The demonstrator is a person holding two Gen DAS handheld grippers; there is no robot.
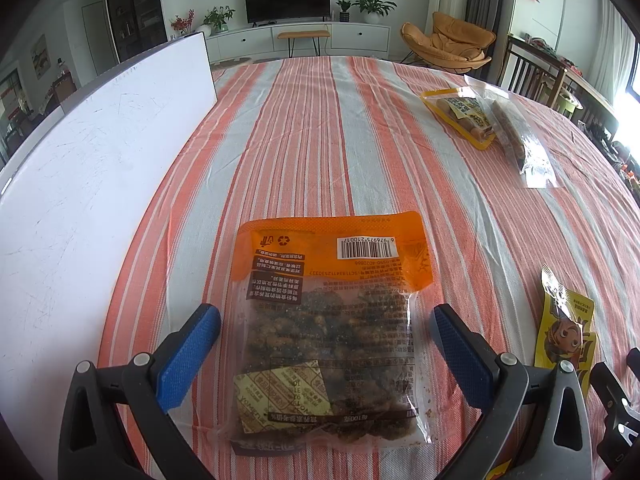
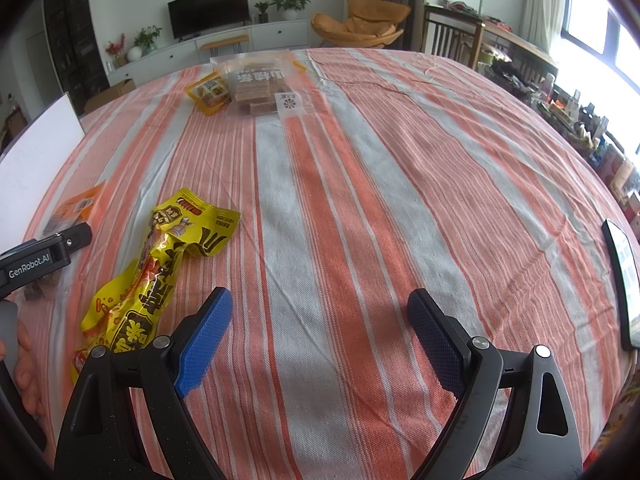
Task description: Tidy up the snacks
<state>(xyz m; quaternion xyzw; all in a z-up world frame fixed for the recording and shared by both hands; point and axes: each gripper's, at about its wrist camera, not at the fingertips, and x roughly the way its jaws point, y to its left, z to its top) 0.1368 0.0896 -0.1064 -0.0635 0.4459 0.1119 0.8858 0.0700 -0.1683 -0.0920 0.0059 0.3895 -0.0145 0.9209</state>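
Now, starting at my far left, a white board (image 1: 92,168) lies along the edge of the striped tablecloth (image 1: 320,128). Beside it my left gripper (image 1: 326,320) hangs with its blue pads spread wide on either side of an orange-topped snack bag (image 1: 328,320); the bag lies flat on the cloth, barcode up, and neither pad touches it. Next to the right sits a crumpled yellow snack packet (image 2: 160,264), just left of my right gripper (image 2: 320,312), whose pads are also well apart with only bare cloth between them. Toward the far side of the table I see a small yellow pouch (image 2: 210,94) touching a clear bag of brown bars (image 2: 260,88); the pouch may be tucked a little under the bag's edge, though I cannot be sure from here. At my far right, a dark flat screen (image 2: 624,280), perhaps a tablet, rests at the table's edge.
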